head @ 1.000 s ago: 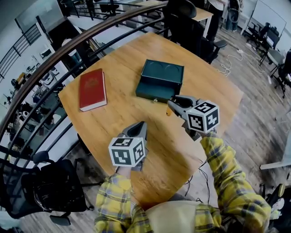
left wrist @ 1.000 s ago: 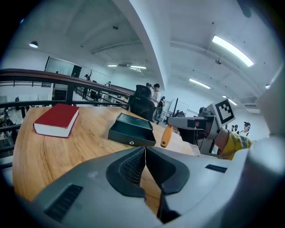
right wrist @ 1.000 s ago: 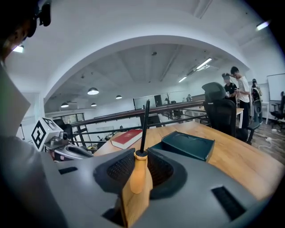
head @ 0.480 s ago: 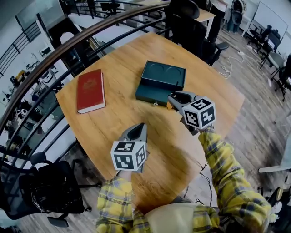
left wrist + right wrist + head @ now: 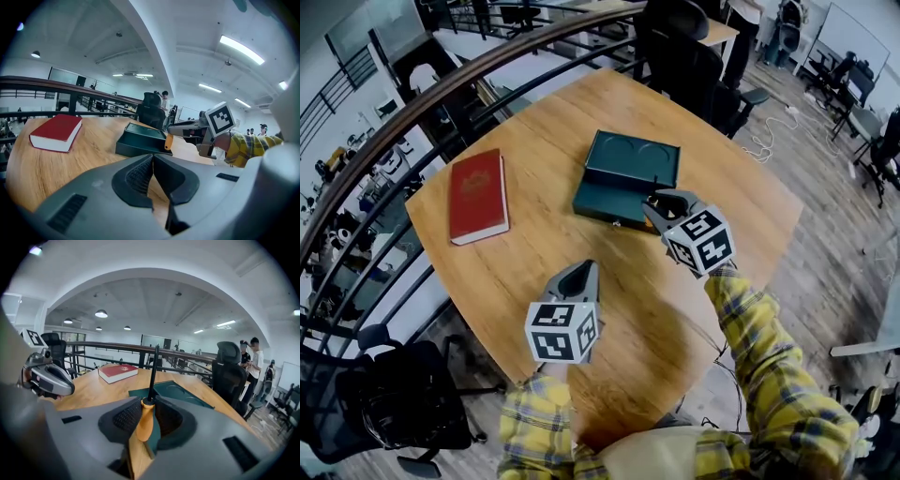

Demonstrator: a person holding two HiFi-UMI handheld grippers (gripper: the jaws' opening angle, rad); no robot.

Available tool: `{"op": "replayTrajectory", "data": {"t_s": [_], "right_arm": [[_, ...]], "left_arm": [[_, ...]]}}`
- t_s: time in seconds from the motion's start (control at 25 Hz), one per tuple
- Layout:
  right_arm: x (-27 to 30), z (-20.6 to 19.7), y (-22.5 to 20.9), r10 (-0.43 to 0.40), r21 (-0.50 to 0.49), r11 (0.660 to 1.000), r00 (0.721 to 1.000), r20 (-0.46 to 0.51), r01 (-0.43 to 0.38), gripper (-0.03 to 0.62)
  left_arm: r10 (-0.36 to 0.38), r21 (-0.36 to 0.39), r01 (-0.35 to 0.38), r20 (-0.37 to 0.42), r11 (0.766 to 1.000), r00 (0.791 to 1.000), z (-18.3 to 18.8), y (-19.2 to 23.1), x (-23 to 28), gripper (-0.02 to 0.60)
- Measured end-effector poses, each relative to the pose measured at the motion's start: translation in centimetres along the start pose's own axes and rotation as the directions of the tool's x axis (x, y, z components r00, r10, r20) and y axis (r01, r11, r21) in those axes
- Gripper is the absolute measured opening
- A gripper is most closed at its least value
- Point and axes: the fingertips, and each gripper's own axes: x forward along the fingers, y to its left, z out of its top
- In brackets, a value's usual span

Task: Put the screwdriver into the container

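The orange-handled screwdriver [image 5: 145,420] stands between the jaws of my right gripper [image 5: 148,404], which is shut on its handle; the dark shaft [image 5: 153,371] points up. In the head view this gripper [image 5: 660,205] hovers at the near right corner of the dark green open container [image 5: 630,161]. The left gripper view shows the orange handle [image 5: 168,142] hanging just beside the container [image 5: 138,140]. My left gripper [image 5: 580,274] is nearer the table's front, apart from the container, jaws shut with nothing between them [image 5: 152,159].
A red book [image 5: 478,194] lies flat on the wooden table [image 5: 534,258], left of the container. A dark railing [image 5: 441,103] curves past the table's left side. Black office chairs stand at the far edge [image 5: 684,47] and lower left [image 5: 389,398].
My right gripper has moved a little farther over the table with the screwdriver, up to the container's near corner. The left gripper has barely moved.
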Motion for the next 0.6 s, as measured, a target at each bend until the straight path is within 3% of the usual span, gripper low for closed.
{"op": "replayTrajectory", "data": {"t_s": [0.24,0.48,0.6], "right_arm": [[1.6,-0.3,-0.1,-0.054,-0.212,0.976,0.998,-0.042,0.044,0.143],[4.0,-1.8,-0.4,-0.083,-0.451,0.893,0.988,-0.129,0.016,0.143],[5.3,-2.7,-0.7,-0.077,-0.496,0.868,0.978,-0.192,-0.029,0.143]], "left_arm": [[-0.003,0.014,0.003,0.000,1.000,1.000,0.0,0.4,0.8,0.011],[-0.002,-0.004,0.002,-0.007,1.000,1.000,-0.4,1.0,1.4,0.011],[-0.002,-0.005,0.001,-0.013,1.000,1.000,-0.6,1.3,1.7,0.011]]}}
